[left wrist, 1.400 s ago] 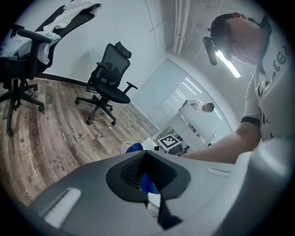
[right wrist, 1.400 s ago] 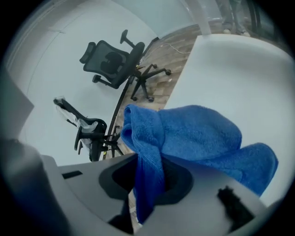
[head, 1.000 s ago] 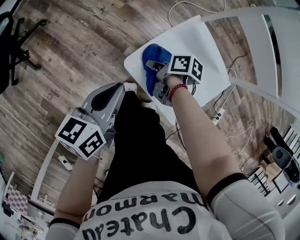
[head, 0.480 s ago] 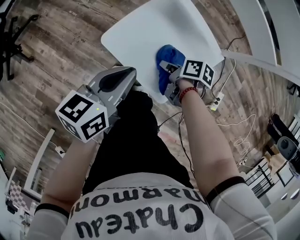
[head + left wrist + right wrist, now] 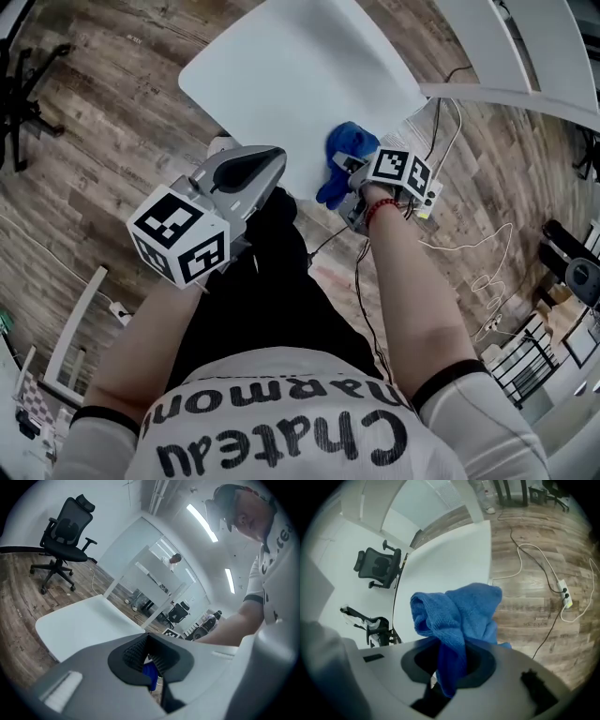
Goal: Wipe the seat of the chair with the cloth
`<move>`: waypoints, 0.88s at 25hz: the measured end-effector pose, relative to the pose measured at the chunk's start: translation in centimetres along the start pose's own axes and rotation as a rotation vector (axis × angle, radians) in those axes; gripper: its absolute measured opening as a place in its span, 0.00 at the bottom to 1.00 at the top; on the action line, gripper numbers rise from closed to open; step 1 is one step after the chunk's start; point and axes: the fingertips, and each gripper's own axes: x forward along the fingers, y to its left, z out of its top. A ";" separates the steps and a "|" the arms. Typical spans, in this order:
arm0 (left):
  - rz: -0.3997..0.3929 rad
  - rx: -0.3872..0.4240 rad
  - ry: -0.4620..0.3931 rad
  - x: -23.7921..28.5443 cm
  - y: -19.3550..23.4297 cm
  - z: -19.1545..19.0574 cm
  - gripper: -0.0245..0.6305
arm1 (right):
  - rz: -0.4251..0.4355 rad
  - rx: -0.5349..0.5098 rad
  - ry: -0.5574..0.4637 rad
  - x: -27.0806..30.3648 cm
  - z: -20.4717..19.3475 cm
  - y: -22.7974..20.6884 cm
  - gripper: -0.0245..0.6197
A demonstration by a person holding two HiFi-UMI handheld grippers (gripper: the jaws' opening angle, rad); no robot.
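Observation:
The white chair seat (image 5: pixel 291 75) fills the upper middle of the head view. My right gripper (image 5: pixel 349 167) is shut on the blue cloth (image 5: pixel 345 159), which bunches at the seat's near right edge. In the right gripper view the blue cloth (image 5: pixel 457 620) hangs out of the jaws, with the white seat (image 5: pixel 440 573) beyond it. My left gripper (image 5: pixel 258 169) is held off the seat's near edge, above my dark trouser leg, its jaws shut with nothing between them. The left gripper view shows the white seat (image 5: pixel 79 625) ahead and a bit of blue cloth (image 5: pixel 150 674) past the jaws.
Wooden floor (image 5: pixel 112 112) surrounds the chair. White cables and a power strip (image 5: pixel 427 202) lie on the floor to the right. A white table edge (image 5: pixel 506 94) runs at upper right. A black office chair (image 5: pixel 63 531) stands further off.
My right gripper has dragged the cloth across the seat to its near right edge. The head view has shifted, so more of the seat shows. The left gripper stayed near my leg.

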 end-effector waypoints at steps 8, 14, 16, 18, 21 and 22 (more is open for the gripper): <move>0.019 0.003 -0.011 -1.1 0.2 1.3 0.04 | -0.135 0.034 -0.002 -1.8 -1.1 -2.9 0.17; 0.100 -0.018 -0.038 -3.2 3.8 2.9 0.04 | -0.017 0.159 0.067 -0.6 -3.1 0.8 0.17; 0.099 -0.044 -0.065 -4.4 5.0 3.7 0.04 | -0.001 0.124 0.135 1.3 -3.9 3.2 0.17; 0.097 -0.057 -0.097 -5.9 6.3 4.5 0.04 | -0.034 0.036 0.193 3.4 -4.0 5.3 0.17; 0.134 -0.054 -0.126 -8.8 8.5 4.8 0.04 | -0.061 -0.074 0.233 6.5 -3.2 9.1 0.17; 0.158 -0.056 -0.130 -9.9 9.5 4.6 0.05 | -0.054 -0.102 0.240 7.5 -2.9 10.7 0.17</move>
